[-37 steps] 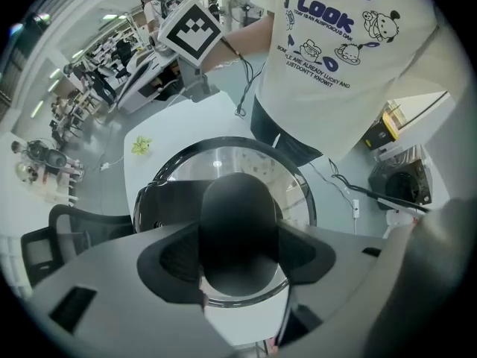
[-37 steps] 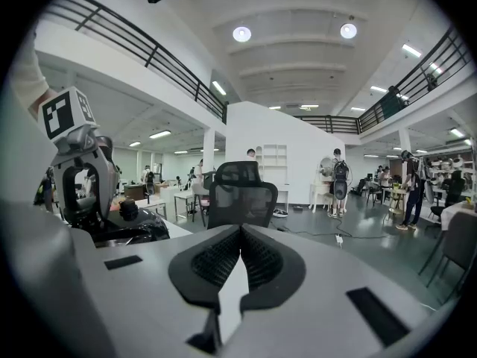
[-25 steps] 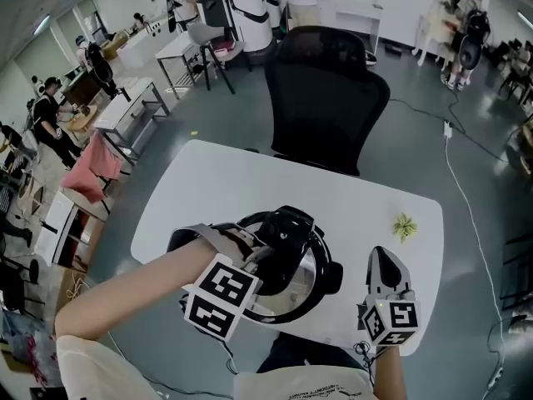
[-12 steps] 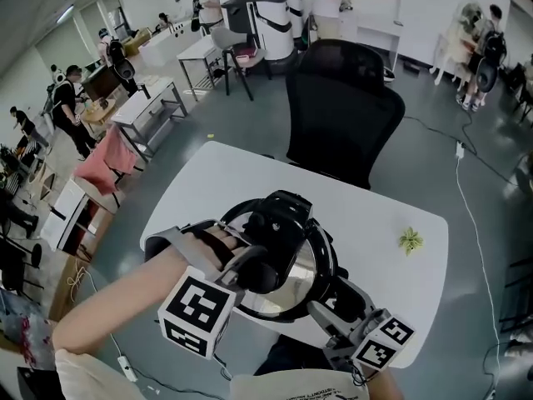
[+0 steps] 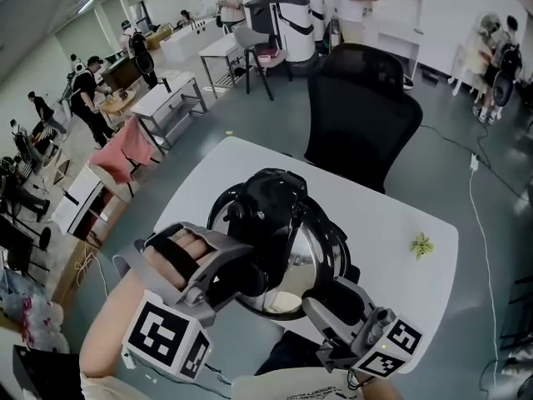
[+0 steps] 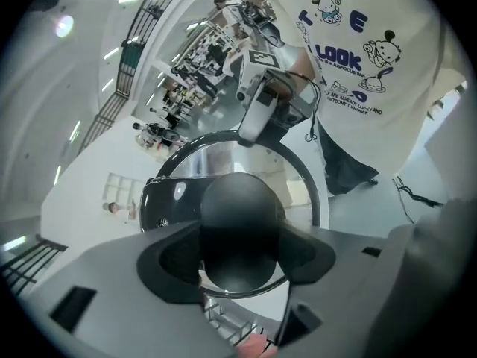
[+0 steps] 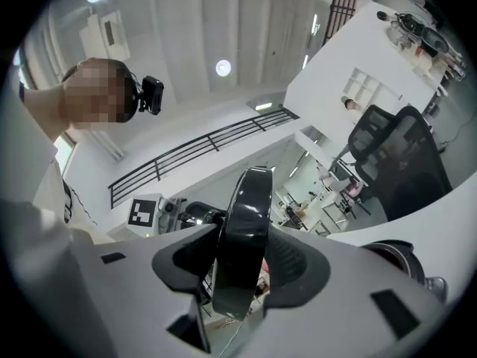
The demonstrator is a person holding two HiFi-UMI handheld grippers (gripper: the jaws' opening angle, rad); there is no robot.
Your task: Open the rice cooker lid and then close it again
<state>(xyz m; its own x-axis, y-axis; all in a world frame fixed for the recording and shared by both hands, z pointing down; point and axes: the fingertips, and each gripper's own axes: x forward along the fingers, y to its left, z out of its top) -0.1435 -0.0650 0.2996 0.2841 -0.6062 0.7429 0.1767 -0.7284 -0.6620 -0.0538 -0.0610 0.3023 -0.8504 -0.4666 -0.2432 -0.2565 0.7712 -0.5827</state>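
The black rice cooker [image 5: 265, 202] stands on the white table [image 5: 204, 182]. Its glass lid [image 5: 310, 248] with a black rim is tilted up off the pot, and a pale patch of the inside [image 5: 283, 302] shows below its near edge. My left gripper [image 5: 246, 277] is shut on the lid's round black knob [image 6: 242, 222], which fills the gap between its jaws [image 6: 242, 258]. My right gripper [image 5: 331, 297] has the lid's near rim [image 7: 250, 215] edge-on between its jaws [image 7: 242, 273], which are closing onto it.
A black office chair [image 5: 362, 115] stands behind the table. A small green thing [image 5: 422, 245] lies on the table's right side. Work tables [image 5: 171, 98] and people [image 5: 87, 98] fill the floor at the far left.
My right gripper came in from the table's right front and took the lid's near rim. Both grippers rose, and the lid tilted up with the knob in my left gripper.
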